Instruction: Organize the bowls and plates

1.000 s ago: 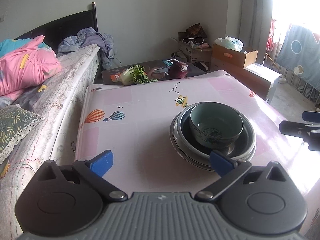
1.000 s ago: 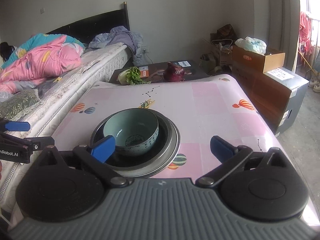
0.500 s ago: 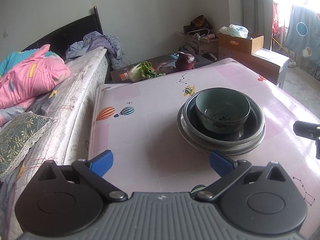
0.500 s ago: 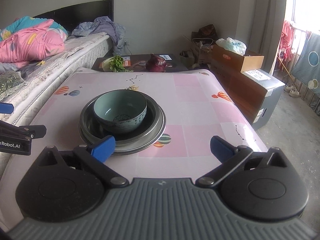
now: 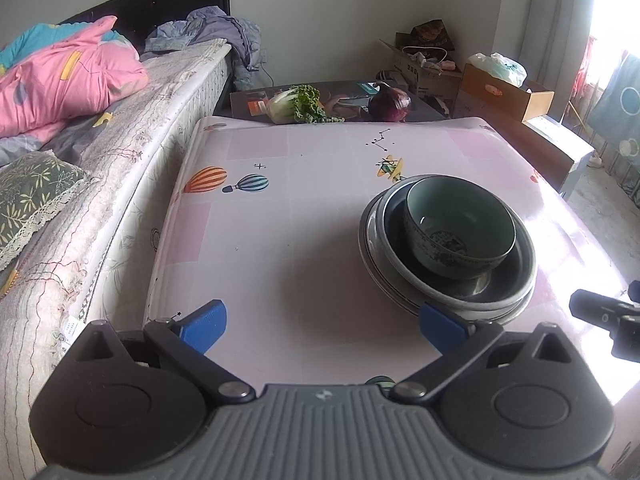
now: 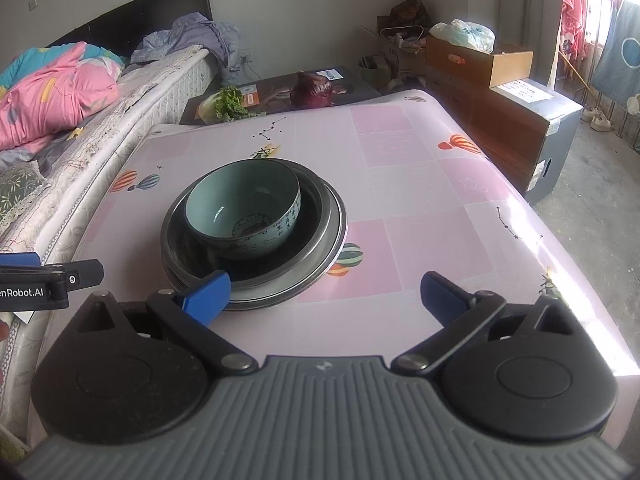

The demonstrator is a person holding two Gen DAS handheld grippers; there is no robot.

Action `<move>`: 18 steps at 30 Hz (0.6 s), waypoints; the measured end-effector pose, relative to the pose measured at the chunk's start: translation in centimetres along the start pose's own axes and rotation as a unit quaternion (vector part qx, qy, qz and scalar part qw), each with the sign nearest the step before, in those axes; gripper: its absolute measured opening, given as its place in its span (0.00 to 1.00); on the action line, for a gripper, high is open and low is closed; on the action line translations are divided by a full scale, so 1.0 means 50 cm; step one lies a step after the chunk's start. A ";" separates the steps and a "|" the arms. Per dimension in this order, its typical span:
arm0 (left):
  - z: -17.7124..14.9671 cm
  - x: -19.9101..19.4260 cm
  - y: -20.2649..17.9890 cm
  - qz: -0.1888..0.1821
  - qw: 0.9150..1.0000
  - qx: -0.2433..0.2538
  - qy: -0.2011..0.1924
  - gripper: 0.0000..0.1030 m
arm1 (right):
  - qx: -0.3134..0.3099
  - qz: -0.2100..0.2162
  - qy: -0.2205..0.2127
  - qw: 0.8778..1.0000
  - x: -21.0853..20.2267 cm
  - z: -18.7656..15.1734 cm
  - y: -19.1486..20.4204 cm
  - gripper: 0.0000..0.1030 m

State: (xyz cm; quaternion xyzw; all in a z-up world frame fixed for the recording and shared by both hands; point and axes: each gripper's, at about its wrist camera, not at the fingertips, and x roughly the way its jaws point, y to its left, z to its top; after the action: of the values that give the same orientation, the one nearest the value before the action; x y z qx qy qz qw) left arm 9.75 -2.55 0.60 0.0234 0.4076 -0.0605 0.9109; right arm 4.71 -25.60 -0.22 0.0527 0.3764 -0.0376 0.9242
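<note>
A pale green bowl [image 5: 460, 228] [image 6: 244, 210] sits inside a stack of grey metal plates [image 5: 516, 292] [image 6: 320, 248] on the pink table [image 5: 304, 240] [image 6: 420, 184]. My left gripper [image 5: 322, 322] is open and empty, above the table's near edge, the stack at its right fingertip. My right gripper [image 6: 324, 296] is open and empty, the stack at its left fingertip. Each gripper shows at the edge of the other's view.
A bed with a pink quilt [image 5: 68, 80] runs along the table's left side. A low dark table [image 6: 280, 92] behind holds a cabbage [image 5: 296, 104] and a red onion [image 6: 312, 90]. Cardboard boxes [image 6: 500, 92] stand at the right.
Both grippers drew back from the stack and then came nearer again. The bowl and plates have not moved. Both grippers stayed open.
</note>
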 end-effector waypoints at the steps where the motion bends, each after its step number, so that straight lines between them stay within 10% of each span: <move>1: -0.001 0.001 0.000 0.000 1.000 -0.001 0.002 1.00 | -0.002 -0.001 0.002 1.000 0.003 0.000 0.003 0.99; 18: -0.006 0.011 -0.017 0.010 1.000 0.003 0.027 1.00 | 0.007 -0.004 0.042 0.999 0.040 -0.017 0.017 0.99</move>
State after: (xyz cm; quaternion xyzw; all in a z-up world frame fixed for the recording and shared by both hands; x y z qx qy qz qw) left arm 9.77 -3.43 -0.04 0.0318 0.4319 -0.0523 0.8999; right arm 5.65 -24.69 -2.19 0.0592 0.4152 -0.0413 0.9069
